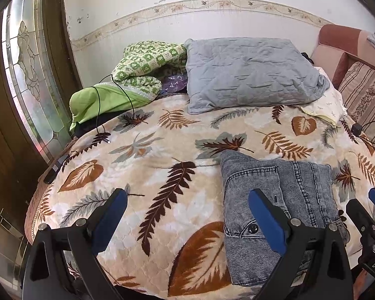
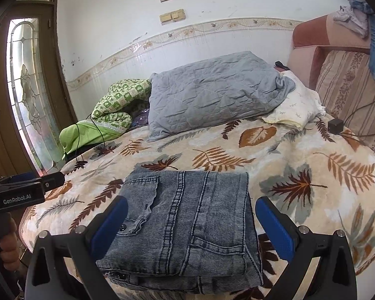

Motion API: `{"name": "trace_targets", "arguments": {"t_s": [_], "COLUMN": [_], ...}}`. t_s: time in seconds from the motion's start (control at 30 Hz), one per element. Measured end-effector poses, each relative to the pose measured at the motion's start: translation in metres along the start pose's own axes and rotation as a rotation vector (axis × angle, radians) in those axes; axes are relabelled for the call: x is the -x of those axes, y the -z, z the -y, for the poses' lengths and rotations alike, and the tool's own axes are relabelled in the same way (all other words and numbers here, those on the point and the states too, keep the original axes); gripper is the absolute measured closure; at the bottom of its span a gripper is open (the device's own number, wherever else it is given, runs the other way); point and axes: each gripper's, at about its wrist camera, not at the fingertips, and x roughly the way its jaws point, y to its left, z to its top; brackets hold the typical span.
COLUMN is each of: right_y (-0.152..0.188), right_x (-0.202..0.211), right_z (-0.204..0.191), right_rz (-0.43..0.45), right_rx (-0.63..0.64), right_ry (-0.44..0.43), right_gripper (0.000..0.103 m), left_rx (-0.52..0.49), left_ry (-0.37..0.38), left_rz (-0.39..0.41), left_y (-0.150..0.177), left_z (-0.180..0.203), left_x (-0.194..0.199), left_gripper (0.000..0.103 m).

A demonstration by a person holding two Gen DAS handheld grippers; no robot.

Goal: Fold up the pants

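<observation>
Grey-blue denim pants (image 2: pixel 187 222) lie folded into a compact stack near the front edge of the bed, also visible at the lower right of the left wrist view as pants (image 1: pixel 277 200). My right gripper (image 2: pixel 191 221) hovers open just above the stack, its blue pads spread on either side of it. My left gripper (image 1: pixel 187 215) is open over the leaf-patterned blanket (image 1: pixel 162 175), left of the pants, with its right finger over their left edge. Neither gripper holds anything. The left gripper's body (image 2: pixel 25 190) shows at the left edge of the right wrist view.
A grey quilted pillow (image 2: pixel 212 95), a green checked blanket (image 2: pixel 117 102) and a cream pillow (image 2: pixel 295 105) lie at the far side. A black cable (image 1: pixel 117 95) trails at far left. A black adapter (image 2: pixel 335 125) sits at right by a striped sofa (image 2: pixel 350 85). A glass door (image 1: pixel 30 75) stands left.
</observation>
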Motion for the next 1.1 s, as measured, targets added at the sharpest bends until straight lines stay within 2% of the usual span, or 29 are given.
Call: {"name": "trace_targets", "arguments": {"t_s": [1.1], "right_y": [0.001], "right_x": [-0.009], "right_z": [0.005], "right_rz": [-0.039], "right_rx": [-0.027], "right_ry": [0.045], "right_gripper": [0.000], "left_rx": [0.002], "left_ry": [-0.001], "left_rz": [-0.030], "left_y": [0.006], "left_z": [-0.004], "left_x": [-0.013], "left_gripper": [0.005]}}
